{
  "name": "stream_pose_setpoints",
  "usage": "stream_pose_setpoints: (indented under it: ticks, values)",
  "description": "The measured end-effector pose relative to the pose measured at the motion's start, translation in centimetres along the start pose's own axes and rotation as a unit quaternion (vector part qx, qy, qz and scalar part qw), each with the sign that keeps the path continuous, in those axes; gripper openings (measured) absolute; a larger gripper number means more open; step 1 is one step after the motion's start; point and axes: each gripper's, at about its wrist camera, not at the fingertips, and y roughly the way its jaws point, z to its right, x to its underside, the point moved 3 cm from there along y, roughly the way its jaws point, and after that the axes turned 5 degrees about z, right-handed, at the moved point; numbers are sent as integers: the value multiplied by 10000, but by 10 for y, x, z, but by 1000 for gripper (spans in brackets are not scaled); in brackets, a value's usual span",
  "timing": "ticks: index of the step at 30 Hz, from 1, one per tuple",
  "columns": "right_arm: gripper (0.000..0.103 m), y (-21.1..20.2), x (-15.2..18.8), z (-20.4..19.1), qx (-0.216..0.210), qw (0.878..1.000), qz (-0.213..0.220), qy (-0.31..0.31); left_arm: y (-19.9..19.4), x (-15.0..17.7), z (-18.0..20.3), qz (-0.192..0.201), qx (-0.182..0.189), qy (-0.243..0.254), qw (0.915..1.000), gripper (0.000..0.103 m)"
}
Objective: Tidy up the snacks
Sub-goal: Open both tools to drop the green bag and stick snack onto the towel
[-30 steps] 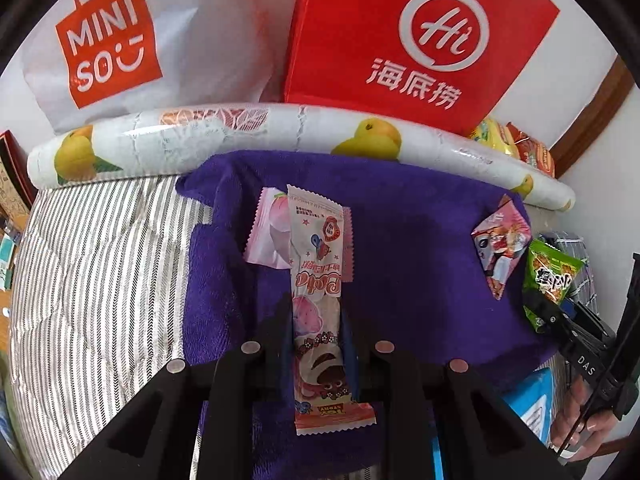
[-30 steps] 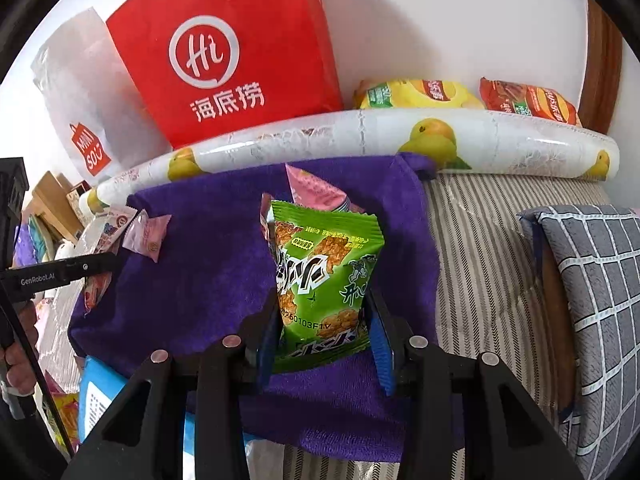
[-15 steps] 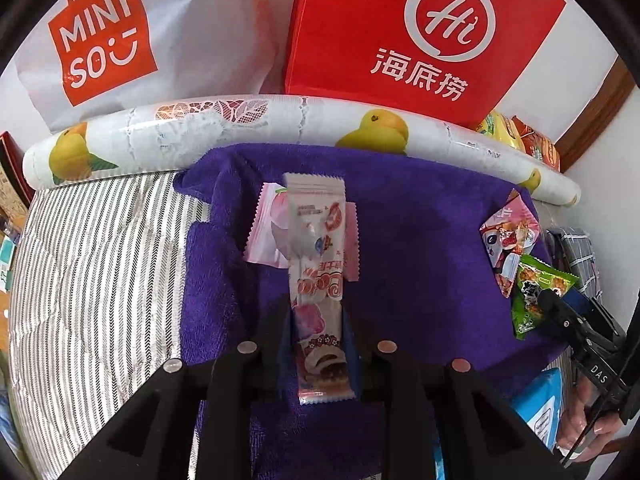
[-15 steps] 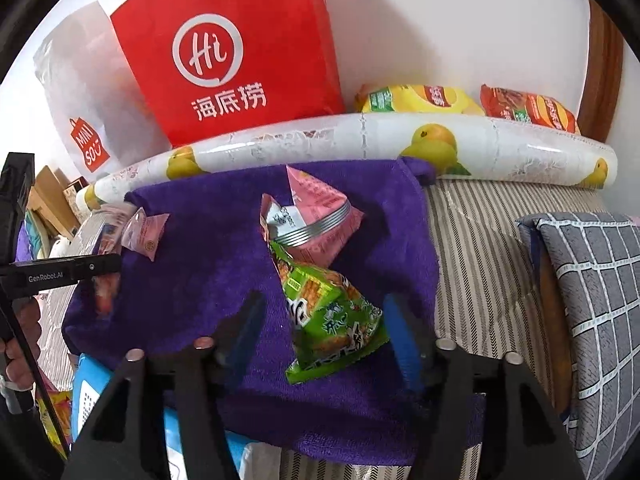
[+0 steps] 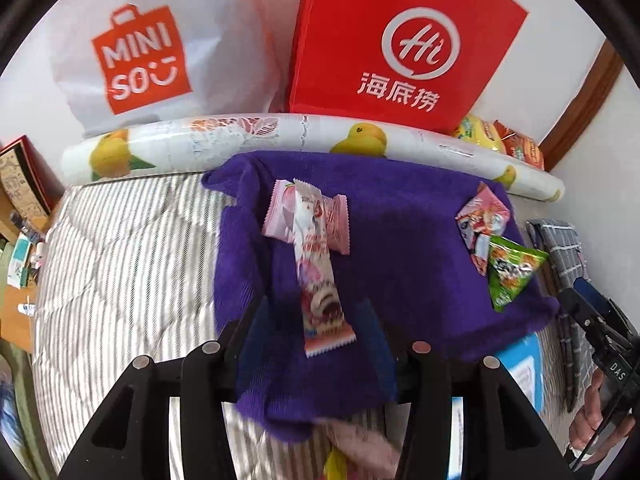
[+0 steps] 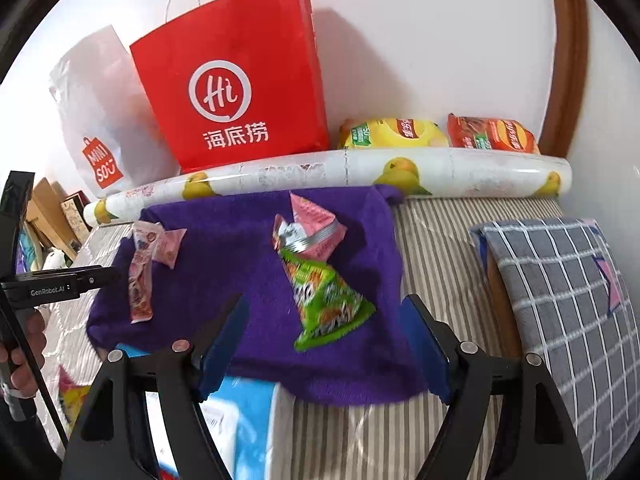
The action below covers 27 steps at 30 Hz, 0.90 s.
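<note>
A long pink snack bar (image 5: 318,272) lies on the purple towel (image 5: 408,240), its far end resting across a pink packet (image 5: 280,216). My left gripper (image 5: 316,328) hovers over the bar's near end; its jaws are opening and the pads stand clear of the wrapper. A green snack packet (image 6: 328,300) lies on the towel (image 6: 224,248) against a pink-and-silver packet (image 6: 312,228). My right gripper (image 6: 326,320) is above the green packet, jaws opening wide, touching nothing. The left gripper's body (image 6: 60,286) shows in the right view.
A red paper bag (image 6: 240,92) and a white Miniso bag (image 5: 140,60) stand behind a rolled fruit-print mat (image 6: 360,168). Yellow (image 6: 392,132) and orange (image 6: 492,134) chip bags sit at the back right. A checked pillow (image 6: 560,300) lies right; a blue-white box (image 6: 240,420) is near.
Both grippers went from shut on their snacks to open. The pink bar and the green packet now lie on the towel, and both grippers have lifted and drawn back.
</note>
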Motion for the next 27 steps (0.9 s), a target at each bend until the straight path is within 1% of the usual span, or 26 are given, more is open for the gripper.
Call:
stream_pose_setpoints:
  ticks: [2,4,6,7,8,10,13,15,16,18,19,21,22,24,27]
  values:
    - [78,-9,5,-3,55,10000,-14,18,-14,7,-3,111,-22,-45,9999,47]
    - [78,-23,10,-7,206,9998,79,8,-28,15,-7,237,-20,-61,9997,47]
    - [82,-38,15,-12,443,9988,211,-79,-42,23,-10,350,24,-52,9994,47]
    - [89,-47,18,-15,527,9981,287,-139,-48,27,-11,399,31,-50,9992,47]
    - [90,-55,21,-17,547,9977,361,-189,-54,31,-12,468,32,-45,9989,47]
    - [90,-70,27,-20,508,9974,452,-233,-68,39,-13,624,13,-30,9980,47]
    - [90,-86,38,-25,458,9975,457,-287,-84,49,-16,902,-61,-76,9959,47]
    - [90,-95,48,-26,506,9972,460,-306,-92,57,-19,1009,28,-194,9947,47]
    - [90,-98,54,-27,483,9975,455,-255,-94,61,-20,1026,60,-231,9944,47]
    - [90,-102,65,-29,368,9985,371,-183,-98,68,-22,1057,-64,-201,9942,47]
    - [88,-103,70,-30,413,9985,313,-187,-100,72,-22,1051,-112,-157,9943,47]
    - [87,-106,80,-32,740,9966,296,-187,-101,81,-22,979,-105,-124,9951,47]
    - [87,-107,84,-34,753,9966,270,-215,-100,84,-21,912,-101,-126,9957,47]
    - [87,-104,95,-38,517,9986,104,-99,-98,91,-20,800,-88,-123,9967,47]
    - [80,-102,107,-42,292,9996,-11,27,-99,100,-18,775,-114,-52,9969,47]
